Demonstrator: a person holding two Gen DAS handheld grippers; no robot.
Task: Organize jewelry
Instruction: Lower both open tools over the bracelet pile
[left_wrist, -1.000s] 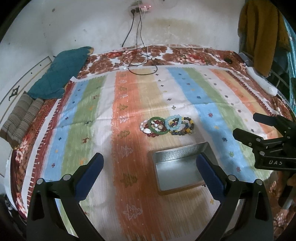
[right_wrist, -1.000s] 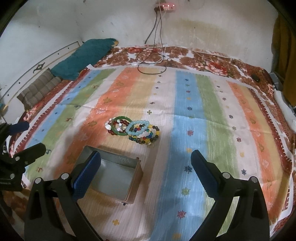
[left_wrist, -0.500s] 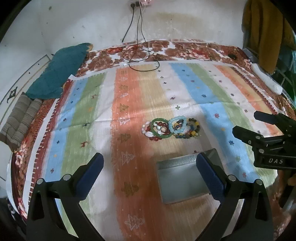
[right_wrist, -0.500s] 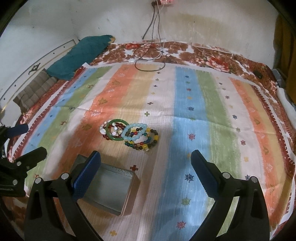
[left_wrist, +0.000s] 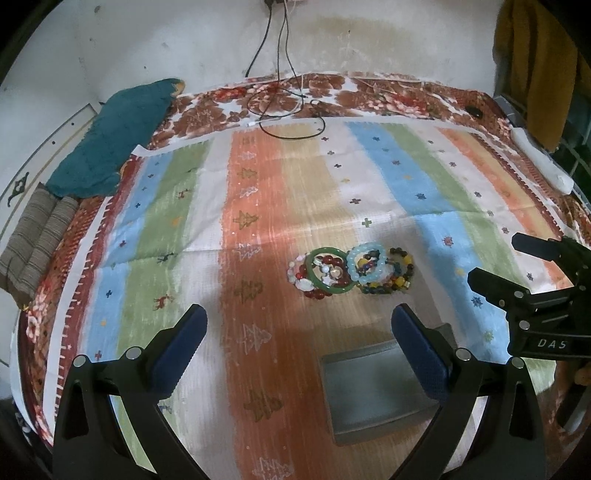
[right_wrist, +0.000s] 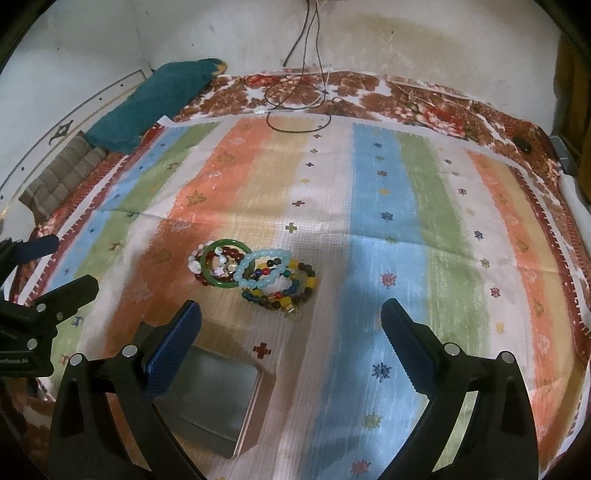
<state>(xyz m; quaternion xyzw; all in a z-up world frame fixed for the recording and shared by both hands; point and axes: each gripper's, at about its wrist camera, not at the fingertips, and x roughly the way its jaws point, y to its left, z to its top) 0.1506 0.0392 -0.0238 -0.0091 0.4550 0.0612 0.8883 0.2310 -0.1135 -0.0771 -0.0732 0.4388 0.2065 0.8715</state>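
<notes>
Striped bedcover (left_wrist: 258, 206) under a stained wall (left_wrist: 369, 48), bracelets not yet sorted.
Nothing is in the metal tin (left_wrist: 373, 391) so far: it sits empty at about 5 o'clock in the left wrist view, near the heap of bracelets (left_wrist: 351, 271) but apart from it. The green bangle (left_wrist: 327, 271), the pale blue bead bracelet (left_wrist: 367, 266) and the multicoloured bead strands (right_wrist: 284, 288) lie overlapping mid-cover, untouched. Both the left claw (left_wrist: 297, 334) and the right claw (right_wrist: 291, 332) are spread wide and hold nothing, above the cover. By my judgement the whole job remains. At 10 o'clock a teal cushion (left_wrist: 114, 140) rests on folded striped bedding (left_wrist: 37, 243); black cables (left_wrist: 284, 99) trail down the wall at 12 o'clock; a mustard cloth (left_wrist: 535, 66) hangs at 2 o'clock.
</notes>
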